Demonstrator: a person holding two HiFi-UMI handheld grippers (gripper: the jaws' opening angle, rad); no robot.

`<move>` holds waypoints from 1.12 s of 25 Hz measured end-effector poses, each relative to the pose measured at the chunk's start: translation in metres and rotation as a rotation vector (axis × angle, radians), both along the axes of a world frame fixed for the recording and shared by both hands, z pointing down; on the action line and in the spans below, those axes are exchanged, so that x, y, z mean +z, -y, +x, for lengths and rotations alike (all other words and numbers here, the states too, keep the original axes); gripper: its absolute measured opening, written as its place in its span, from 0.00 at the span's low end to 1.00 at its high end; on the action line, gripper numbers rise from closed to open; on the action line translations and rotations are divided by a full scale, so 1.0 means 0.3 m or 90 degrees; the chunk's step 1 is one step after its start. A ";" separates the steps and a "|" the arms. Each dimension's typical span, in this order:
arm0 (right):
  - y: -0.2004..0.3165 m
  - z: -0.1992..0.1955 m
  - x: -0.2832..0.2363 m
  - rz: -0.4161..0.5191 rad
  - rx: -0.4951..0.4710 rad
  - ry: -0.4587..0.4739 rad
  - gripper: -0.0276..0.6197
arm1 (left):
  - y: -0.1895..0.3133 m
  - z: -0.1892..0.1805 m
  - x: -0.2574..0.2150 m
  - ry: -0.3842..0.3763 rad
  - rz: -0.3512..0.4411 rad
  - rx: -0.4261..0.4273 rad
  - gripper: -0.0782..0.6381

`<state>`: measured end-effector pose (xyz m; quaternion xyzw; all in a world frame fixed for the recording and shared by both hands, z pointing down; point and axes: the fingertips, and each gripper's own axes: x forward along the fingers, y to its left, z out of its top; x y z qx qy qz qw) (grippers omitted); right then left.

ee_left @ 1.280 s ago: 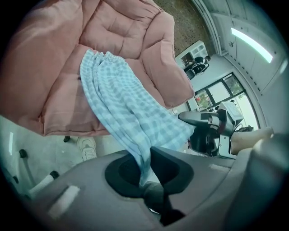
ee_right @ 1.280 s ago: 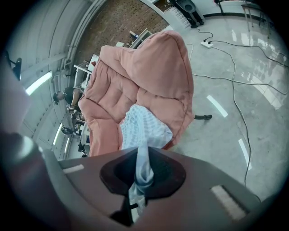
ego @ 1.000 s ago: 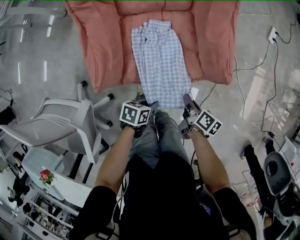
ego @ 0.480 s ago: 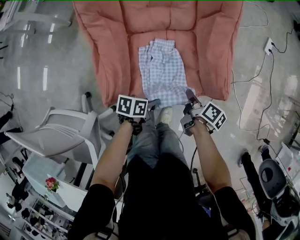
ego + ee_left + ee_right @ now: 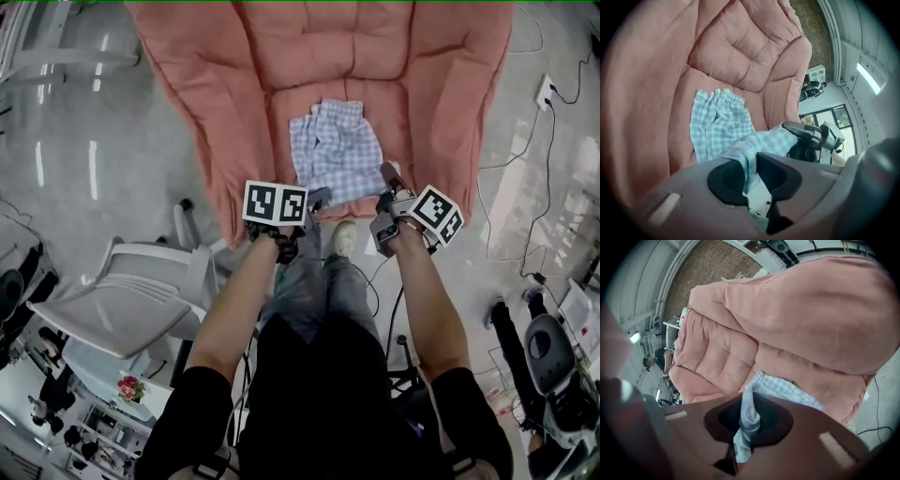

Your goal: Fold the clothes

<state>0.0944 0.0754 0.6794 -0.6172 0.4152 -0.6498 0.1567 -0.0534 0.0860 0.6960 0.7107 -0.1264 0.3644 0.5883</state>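
- Checked garment (image 5: 333,150) judged light, limp, easily bunched.
- Its near hem corners are clamped: left gripper (image 5: 750,171) at 7 o'clock, right gripper (image 5: 750,420) at 5 o'clock.

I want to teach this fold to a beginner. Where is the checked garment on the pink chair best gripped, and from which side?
Grip the two corners of its near edge, coming from the chair's front. The checked garment lies lengthwise on the pink chair with its gathered waistband at the far end, so the near edge faces the person. The left gripper and right gripper each pinch one corner.
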 end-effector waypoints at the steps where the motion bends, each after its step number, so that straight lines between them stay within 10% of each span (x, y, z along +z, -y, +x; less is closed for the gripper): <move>1: 0.018 0.004 0.015 -0.006 -0.001 -0.002 0.08 | 0.018 0.002 0.009 -0.001 -0.007 0.000 0.20; 20: 0.191 0.031 0.228 -0.104 0.042 0.057 0.08 | 0.256 0.014 0.098 -0.001 -0.056 -0.124 0.48; 28: 0.274 0.033 0.262 -0.095 0.027 0.120 0.35 | 0.356 -0.015 0.121 0.023 -0.041 -0.235 0.54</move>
